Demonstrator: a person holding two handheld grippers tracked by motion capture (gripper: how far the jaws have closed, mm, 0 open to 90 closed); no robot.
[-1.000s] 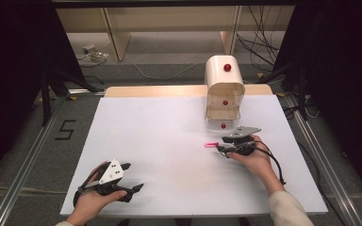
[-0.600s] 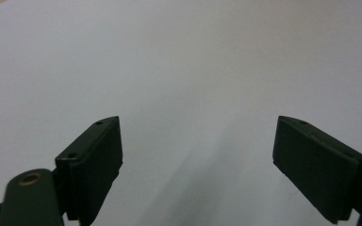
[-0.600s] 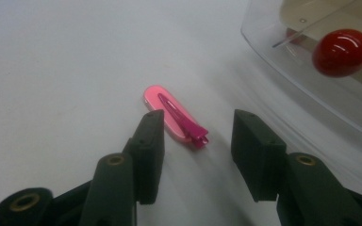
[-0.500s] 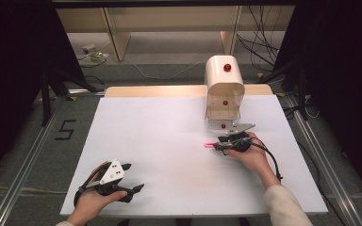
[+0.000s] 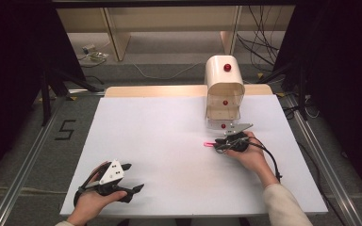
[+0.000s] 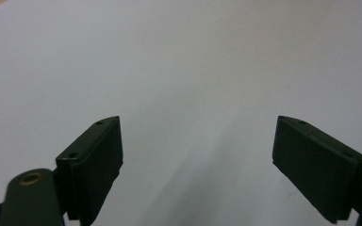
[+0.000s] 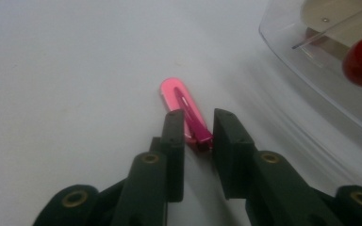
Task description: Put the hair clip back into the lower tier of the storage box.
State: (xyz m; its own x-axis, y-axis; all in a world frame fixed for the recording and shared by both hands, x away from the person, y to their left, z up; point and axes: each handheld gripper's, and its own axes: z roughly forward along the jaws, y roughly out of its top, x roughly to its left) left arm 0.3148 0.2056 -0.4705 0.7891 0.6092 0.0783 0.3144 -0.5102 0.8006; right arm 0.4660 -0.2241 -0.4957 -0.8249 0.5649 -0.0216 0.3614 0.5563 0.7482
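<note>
High view: white surface evenly lit from overhead, centre bright, left and right edges of frame in near darkness; image soft, slightly grainy. Left gripper view: dim, faint shadow at lower centre. Right gripper view: near fingers blurred; glare on pink clip.

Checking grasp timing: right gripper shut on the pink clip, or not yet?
Cannot tell. The right gripper has just been closing; its jaws flank the pink clip's near end on the table, contact unclear.

left gripper: black fingers, grey plate; right gripper: black cable; cream sleeve
</note>
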